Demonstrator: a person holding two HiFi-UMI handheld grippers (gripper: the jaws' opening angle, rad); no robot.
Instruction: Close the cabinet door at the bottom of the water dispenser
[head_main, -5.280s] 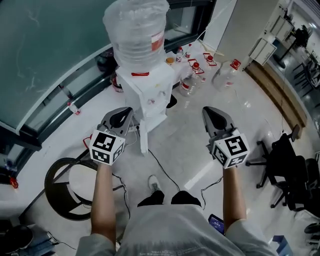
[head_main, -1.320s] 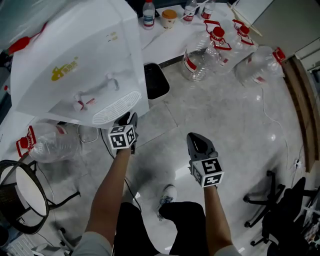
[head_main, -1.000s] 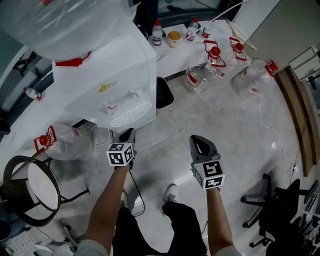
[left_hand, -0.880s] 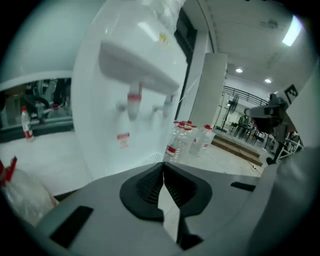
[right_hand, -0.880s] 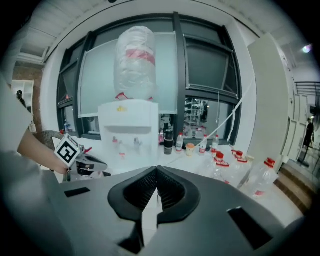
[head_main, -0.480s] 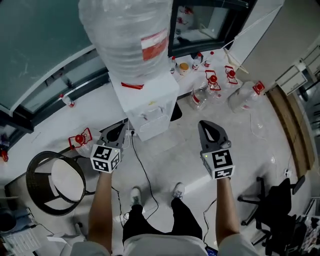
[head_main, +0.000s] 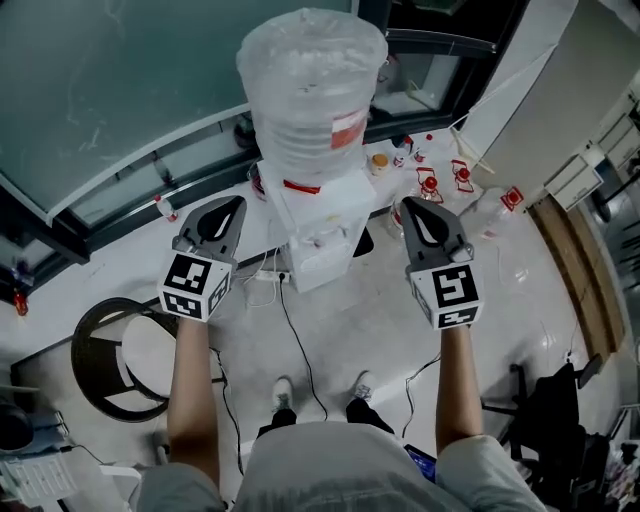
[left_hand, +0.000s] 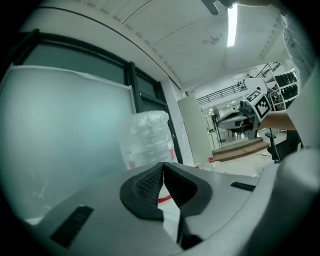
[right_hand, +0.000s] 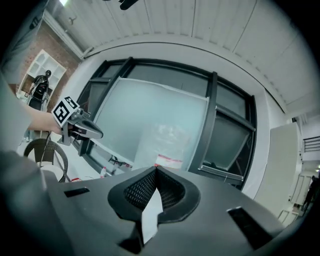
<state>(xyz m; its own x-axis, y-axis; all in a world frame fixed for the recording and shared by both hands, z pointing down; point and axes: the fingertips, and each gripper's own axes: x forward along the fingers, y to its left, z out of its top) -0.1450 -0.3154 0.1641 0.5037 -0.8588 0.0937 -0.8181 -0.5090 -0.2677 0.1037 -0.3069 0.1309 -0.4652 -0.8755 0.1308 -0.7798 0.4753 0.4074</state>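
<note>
Two empty tools flank the white plastic water dispenser (head_main: 318, 235): left gripper (head_main: 234, 204) and right gripper (head_main: 413, 208), fingers pressed together on nothing. I hold them clear, judging its bottom cabinet door (head_main: 322, 272) flush, closed.

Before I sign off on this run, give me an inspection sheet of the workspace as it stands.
Surface: pale glossy floor.
Job's things: water dispenser upright, big bottle on top; no door leaf seen standing out from its lower front.
Clutter: red-capped empty jugs on the floor to its right; round chair at left.
Grippers: left gripper and right gripper flank the dispenser, fingers together, nothing held.
Cables: black cable runs over the floor from the dispenser toward the feet.
Surroundings: glass wall behind; office chair at right.
</note>
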